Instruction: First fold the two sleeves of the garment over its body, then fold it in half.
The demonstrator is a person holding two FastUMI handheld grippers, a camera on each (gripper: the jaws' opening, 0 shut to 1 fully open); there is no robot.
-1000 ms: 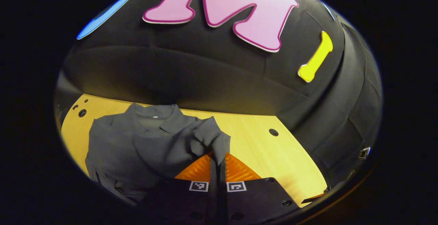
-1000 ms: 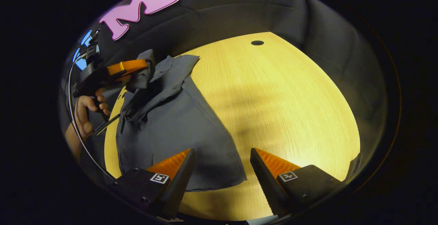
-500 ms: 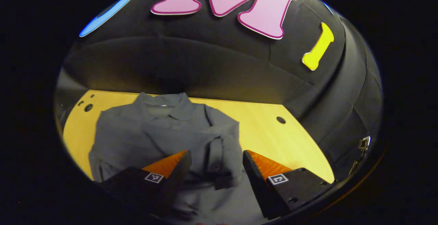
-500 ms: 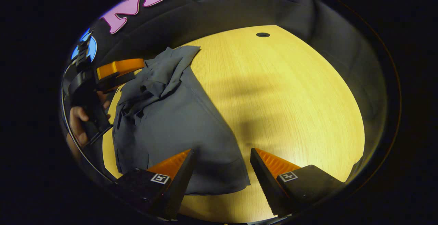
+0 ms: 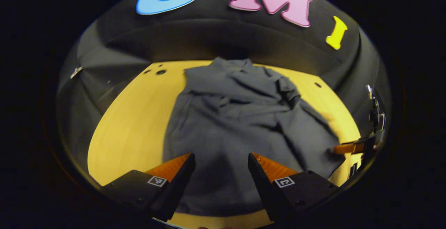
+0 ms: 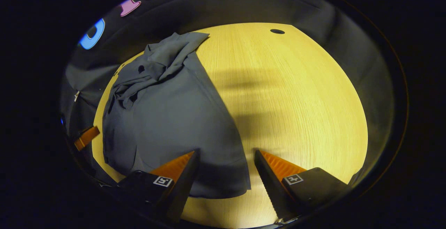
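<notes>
Gaping empty: left claw, right claw; garment sleeves bunched, indistinct.

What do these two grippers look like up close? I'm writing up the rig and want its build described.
The left gripper and the right gripper look alike: two wedge-shaped fingers tapering to points, with ribbed inner faces, each mounted on a black block with screw holes. Each block carries a small square black-and-white marker. No cables or sleeves are visible on them.
</notes>
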